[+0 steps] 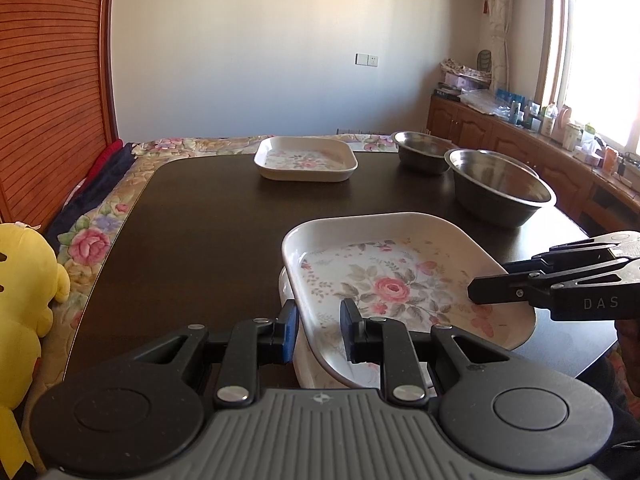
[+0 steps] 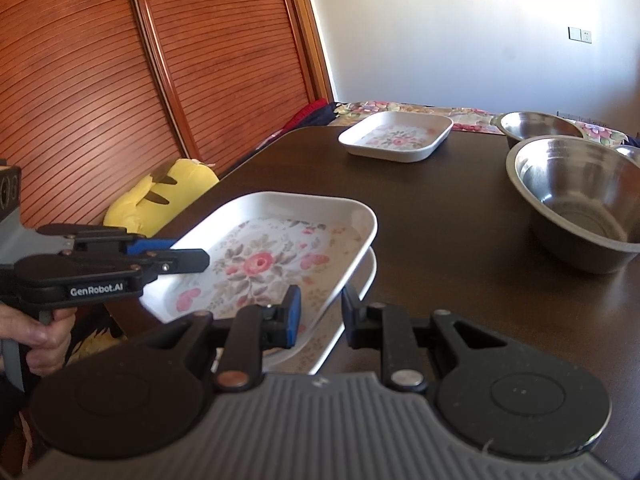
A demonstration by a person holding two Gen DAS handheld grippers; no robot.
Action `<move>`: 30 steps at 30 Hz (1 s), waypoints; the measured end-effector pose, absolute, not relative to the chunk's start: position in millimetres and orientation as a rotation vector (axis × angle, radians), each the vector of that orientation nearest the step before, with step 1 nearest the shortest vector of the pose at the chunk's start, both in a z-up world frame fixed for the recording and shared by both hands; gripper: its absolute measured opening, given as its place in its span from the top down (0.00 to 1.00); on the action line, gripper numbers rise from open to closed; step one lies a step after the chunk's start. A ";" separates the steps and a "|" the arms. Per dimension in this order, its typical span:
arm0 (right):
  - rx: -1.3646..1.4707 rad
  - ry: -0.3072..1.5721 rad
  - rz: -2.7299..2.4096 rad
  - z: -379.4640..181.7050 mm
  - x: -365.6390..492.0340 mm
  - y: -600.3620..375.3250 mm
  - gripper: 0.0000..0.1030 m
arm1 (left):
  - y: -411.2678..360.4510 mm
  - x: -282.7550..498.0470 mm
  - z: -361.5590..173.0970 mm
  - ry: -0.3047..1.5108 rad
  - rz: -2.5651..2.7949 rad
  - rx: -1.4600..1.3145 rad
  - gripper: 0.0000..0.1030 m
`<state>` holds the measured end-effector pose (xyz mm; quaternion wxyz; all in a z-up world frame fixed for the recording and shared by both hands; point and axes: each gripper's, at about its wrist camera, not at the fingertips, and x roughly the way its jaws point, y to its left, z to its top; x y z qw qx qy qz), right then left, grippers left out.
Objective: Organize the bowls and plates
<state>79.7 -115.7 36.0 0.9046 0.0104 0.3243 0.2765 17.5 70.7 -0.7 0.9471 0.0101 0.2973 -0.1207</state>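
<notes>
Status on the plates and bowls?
Partway. In hand: both grippers, left and right, straddle the rim of the top plate, which sits tilted on another plate beneath. Left: the far plate lies alone, and the big bowl and small bowl aren't nested.
</notes>
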 end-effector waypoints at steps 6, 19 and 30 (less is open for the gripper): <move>0.007 0.661 0.565 30.6 74.5 -115.0 0.77 | 71.2 18.3 -7.8 0.619 -0.248 0.021 0.77; 0.058 0.653 0.531 22.7 71.9 -116.3 0.76 | 65.3 16.3 -11.7 0.610 -0.233 0.060 0.77; 0.059 0.642 0.532 23.1 71.0 -115.6 0.74 | 66.3 19.8 -16.5 0.617 -0.207 0.071 0.77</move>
